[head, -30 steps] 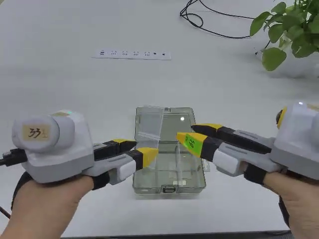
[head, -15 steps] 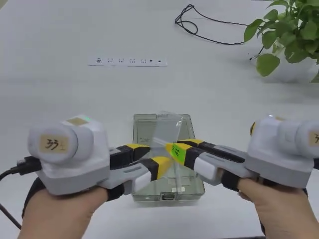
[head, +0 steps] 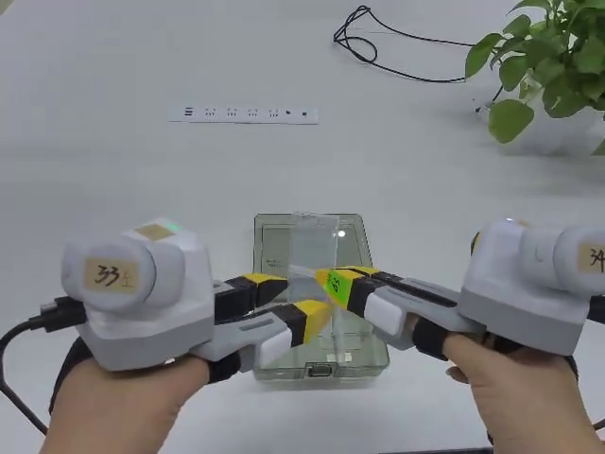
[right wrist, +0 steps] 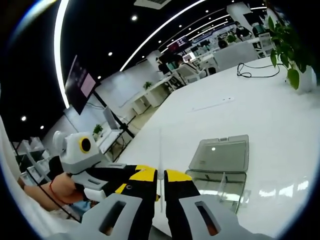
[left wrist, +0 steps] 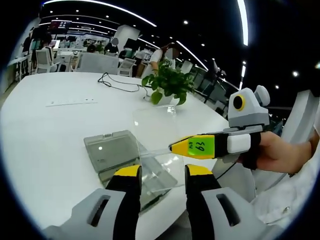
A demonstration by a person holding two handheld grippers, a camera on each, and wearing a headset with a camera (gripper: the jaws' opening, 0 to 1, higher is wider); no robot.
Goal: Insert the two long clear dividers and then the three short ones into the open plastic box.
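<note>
The open clear plastic box (head: 367,352) lies on the white table, its lid (head: 274,236) folded back. My right gripper (head: 330,278) comes in from the right, shut on the lower edge of a clear divider (head: 313,242) that stands upright above the box. The right gripper view shows that divider (right wrist: 160,150) edge-on between the jaws of my right gripper (right wrist: 160,176). My left gripper (head: 297,297) is open just left of it, over the box's front half. In the left gripper view the divider (left wrist: 155,130) hangs ahead of the open left gripper (left wrist: 162,172), above the box (left wrist: 112,152).
A white power strip (head: 246,114) lies farther back on the table. A black cable (head: 397,52) loops at the far edge, and a potted plant (head: 548,57) stands at the back right. The table's near edge runs just below the box.
The two grippers have drawn closer together over the box. The clear divider has shifted right and gone from tilted to nearly upright.
</note>
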